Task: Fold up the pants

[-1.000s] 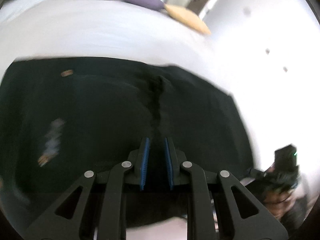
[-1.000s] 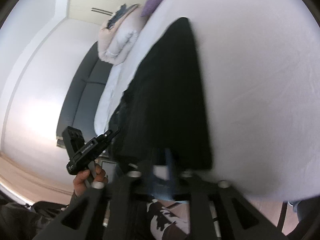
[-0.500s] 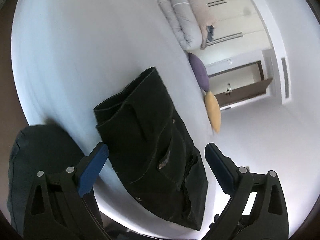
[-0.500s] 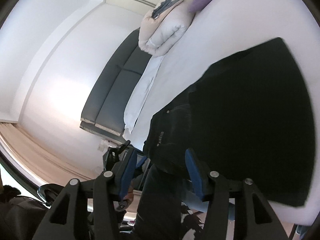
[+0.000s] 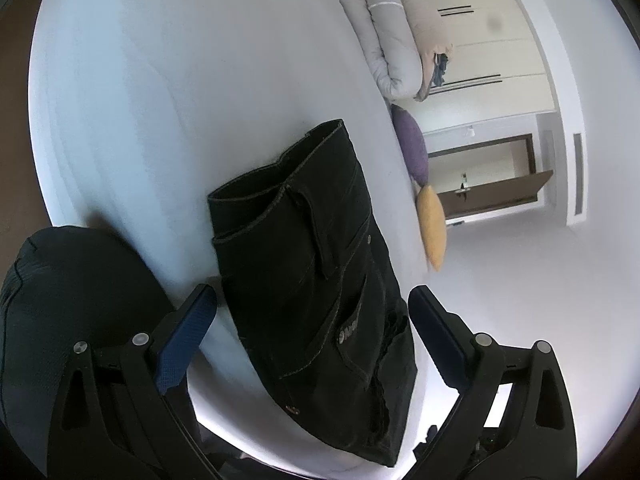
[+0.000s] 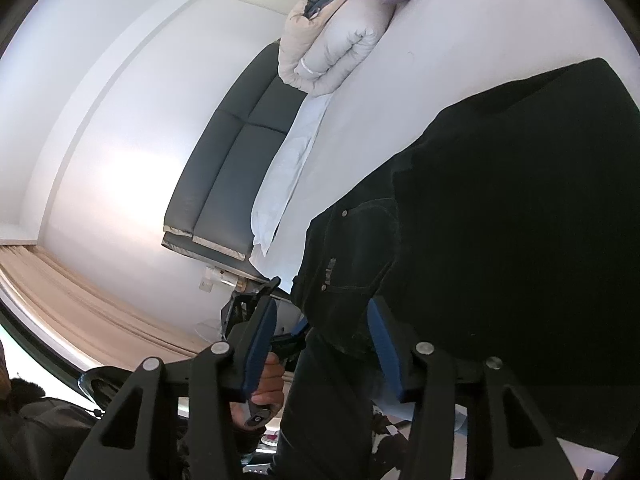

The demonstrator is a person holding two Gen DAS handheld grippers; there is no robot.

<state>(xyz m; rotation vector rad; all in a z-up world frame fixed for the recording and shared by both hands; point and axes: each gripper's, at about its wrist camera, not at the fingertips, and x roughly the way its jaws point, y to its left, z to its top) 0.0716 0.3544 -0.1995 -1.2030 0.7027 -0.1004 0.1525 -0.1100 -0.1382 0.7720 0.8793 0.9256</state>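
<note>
The black pants [image 5: 316,264] lie folded in a compact stack on the white bed [image 5: 160,100]; they also fill the right of the right wrist view [image 6: 500,220]. My left gripper [image 5: 312,320] is open and empty, held above the near end of the stack, its blue pads [image 5: 184,336] wide apart. My right gripper [image 6: 324,336] is open and empty by the pants' edge at the bed's side. The other hand-held gripper [image 6: 256,380] shows beyond its left finger.
A rolled duvet [image 5: 396,36] [image 6: 332,40], a purple cushion [image 5: 412,144] and a yellow cushion [image 5: 432,232] lie at the bed's far end. A grey sofa [image 6: 228,168] stands against the wall. A dark rounded object [image 5: 72,300] sits at lower left.
Both grippers have opened, let go of the pants and pulled back. The pants now lie folded on the bed. In the last half second both views barely shift.
</note>
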